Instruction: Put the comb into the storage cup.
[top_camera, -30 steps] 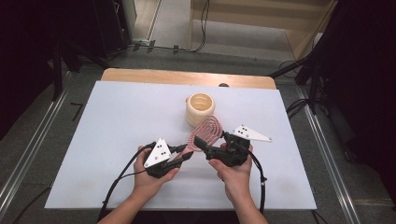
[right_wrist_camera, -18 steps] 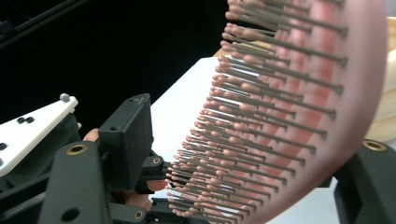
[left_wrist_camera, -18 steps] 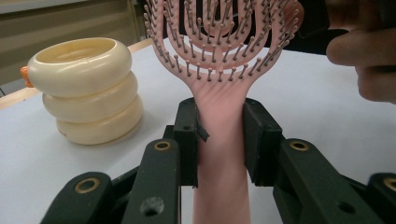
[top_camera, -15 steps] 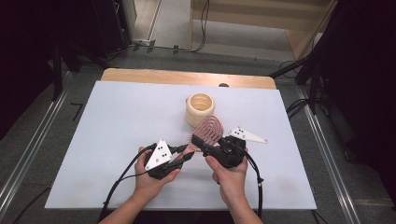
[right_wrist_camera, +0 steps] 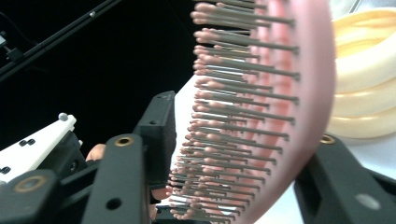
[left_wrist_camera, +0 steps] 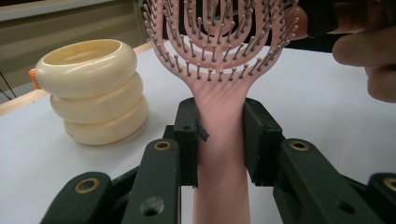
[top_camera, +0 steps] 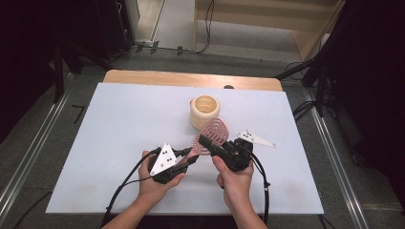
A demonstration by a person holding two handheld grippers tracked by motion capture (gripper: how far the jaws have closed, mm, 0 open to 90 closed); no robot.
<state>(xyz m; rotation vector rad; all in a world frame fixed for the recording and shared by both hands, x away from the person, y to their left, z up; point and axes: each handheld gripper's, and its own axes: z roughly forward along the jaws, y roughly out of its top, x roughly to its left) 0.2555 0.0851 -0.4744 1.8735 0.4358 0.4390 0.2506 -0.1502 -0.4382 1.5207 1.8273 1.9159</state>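
**Now a two-handed hold on the pink brush, near the stacked-ring holder**

Seen from the high view, both hands work at the near middle of the white surface (top_camera: pixel 119 124); the left gripper (top_camera: pixel 188 160) points right and holds the handle of the pink hairbrush (top_camera: pixel 210 137), while the right gripper (top_camera: pixel 205 142) reaches left onto the brush head; the cream ringed holder (top_camera: pixel 204 112) stands just beyond the brush, near but apart from it.

Along the left gripper view, the left gripper (left_wrist_camera: pixel 219 135) has its jaws closed to a narrow gap on the brush neck, both pads pressing the pink hairbrush (left_wrist_camera: pixel 219 60) just below its bristled head; the bristles face the camera and the head rises upward; the cream ringed holder (left_wrist_camera: pixel 93 88) sits to the left, upright and open at the top.

From the right gripper view, the right gripper (right_wrist_camera: pixel 233 140) straddles the head of the pink hairbrush (right_wrist_camera: pixel 299 107), its jaws fairly wide, one on the bristle side and one behind the back; whether they actually pinch the head I cannot tell; the cream ringed holder (right_wrist_camera: pixel 364 84) lies behind.

My judgement is that the brush is being passed or steadied for placing in the holder; to do it well, close the right jaws on the solid rim rather than the springy bristles, and release the left grip only once that hold is firm.
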